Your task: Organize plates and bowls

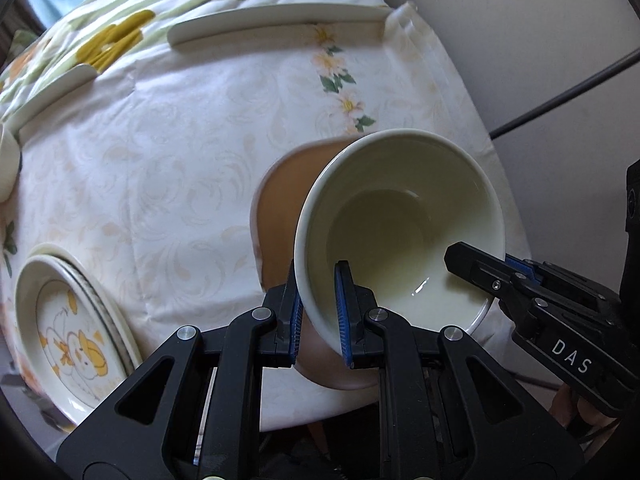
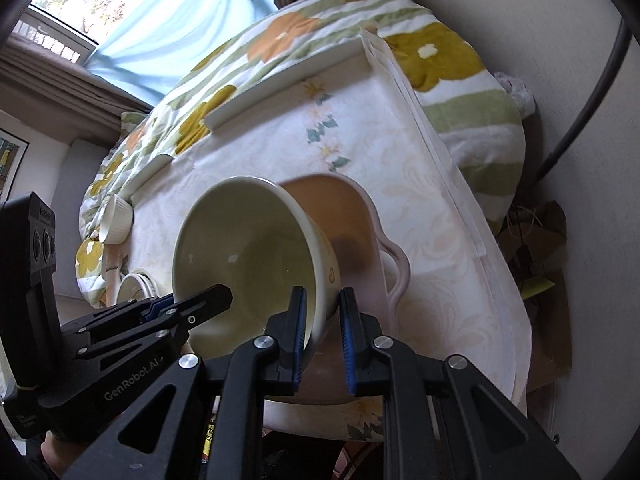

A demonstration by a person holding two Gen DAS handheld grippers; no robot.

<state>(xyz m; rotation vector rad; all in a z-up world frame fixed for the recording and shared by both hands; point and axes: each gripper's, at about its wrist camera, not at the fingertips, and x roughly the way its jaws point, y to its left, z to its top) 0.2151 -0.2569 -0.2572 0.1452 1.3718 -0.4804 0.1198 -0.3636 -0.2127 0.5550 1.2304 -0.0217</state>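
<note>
A cream bowl [image 1: 400, 216] is tilted above a pink handled dish [image 1: 280, 208] with a tan inside. My left gripper [image 1: 320, 312] is shut on the bowl's near-left rim, one pad inside and one outside. My right gripper [image 2: 323, 332] straddles the bowl's [image 2: 248, 252] near-right rim; its inner pad touches the wall, its outer pad stands a little off it. The right gripper also shows in the left wrist view [image 1: 496, 276] at the bowl's right rim. The pink dish [image 2: 360, 216] lies under the bowl, its handle to the right.
A stack of plates with a duck picture [image 1: 76, 332] lies at the near left. Two long white plates [image 1: 280, 20] [image 1: 52, 92] lie at the table's far edge. A small white ramekin [image 2: 116, 220] stands at the left. The table's right edge drops beside a wall.
</note>
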